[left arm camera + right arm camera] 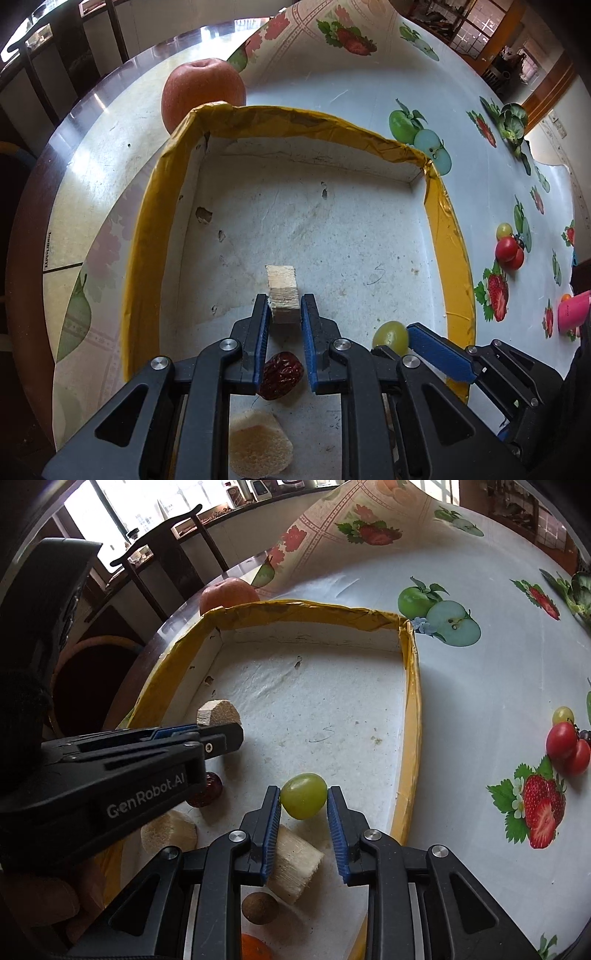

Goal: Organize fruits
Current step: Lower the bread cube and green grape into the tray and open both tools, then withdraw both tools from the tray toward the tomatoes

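Left wrist view: the left gripper (283, 302) clamps a pale sugarcane piece (282, 291) low over the yellow-rimmed tray (448, 236); a red date (280, 374) lies below. An apple (203, 94) waits beyond the far rim.

Right wrist view: the right gripper (303, 797) brackets a green grape (303, 795), whether pressing it I cannot tell. Cherry tomatoes (567, 744) remain outside, so sorting looks unfinished. "GenRobot.AI" marks the left tool.

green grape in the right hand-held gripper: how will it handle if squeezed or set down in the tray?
The green grape is smooth and glossy, so it may well slip between the pads of the right hand-held gripper. It looks thin-skinned and soft, so a hard squeeze could bruise or split it. Being rounded, it will probably roll on the flat floor of the yellow-rimmed tray once released.
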`<state>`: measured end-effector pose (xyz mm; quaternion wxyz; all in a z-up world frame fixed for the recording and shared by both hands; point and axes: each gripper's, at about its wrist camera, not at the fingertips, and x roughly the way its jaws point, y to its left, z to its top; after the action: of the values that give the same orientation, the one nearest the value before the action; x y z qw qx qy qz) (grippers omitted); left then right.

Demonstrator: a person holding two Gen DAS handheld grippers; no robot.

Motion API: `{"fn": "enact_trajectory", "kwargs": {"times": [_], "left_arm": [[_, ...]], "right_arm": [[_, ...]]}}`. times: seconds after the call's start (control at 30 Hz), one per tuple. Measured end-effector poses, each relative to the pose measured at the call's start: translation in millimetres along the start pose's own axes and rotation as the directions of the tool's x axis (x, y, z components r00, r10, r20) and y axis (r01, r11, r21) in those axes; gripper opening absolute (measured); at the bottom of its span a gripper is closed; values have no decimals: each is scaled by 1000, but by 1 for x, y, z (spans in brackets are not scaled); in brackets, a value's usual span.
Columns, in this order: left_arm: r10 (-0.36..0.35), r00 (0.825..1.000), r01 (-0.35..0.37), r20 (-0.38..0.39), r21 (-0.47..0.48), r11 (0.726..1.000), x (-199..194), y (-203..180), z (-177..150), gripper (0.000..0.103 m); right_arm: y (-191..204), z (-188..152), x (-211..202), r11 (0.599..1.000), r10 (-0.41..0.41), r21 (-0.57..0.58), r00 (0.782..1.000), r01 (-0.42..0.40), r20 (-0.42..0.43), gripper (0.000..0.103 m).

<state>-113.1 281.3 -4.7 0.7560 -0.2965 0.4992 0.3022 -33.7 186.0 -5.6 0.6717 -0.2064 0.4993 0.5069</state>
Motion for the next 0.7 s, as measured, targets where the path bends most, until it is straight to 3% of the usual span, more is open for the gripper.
{"fn": "enact_trajectory", "kwargs": {"times": [0.13, 0.27, 0.7], "left_arm": [[5, 1000, -5, 11, -7, 1000, -11, 3, -4, 15], [15, 999, -15, 46, -2, 1000, -30, 5, -5, 34], [-6, 996, 6, 90, 0, 1000, -70, -9, -22, 34]], "right_arm": [[2, 0, -5, 1000, 14, -2, 1000, -14, 5, 41], [1, -2, -20, 1000, 15, 4, 999, -15, 30, 41], [-8, -30, -81, 997, 25, 69, 994, -33, 107, 41]]}}
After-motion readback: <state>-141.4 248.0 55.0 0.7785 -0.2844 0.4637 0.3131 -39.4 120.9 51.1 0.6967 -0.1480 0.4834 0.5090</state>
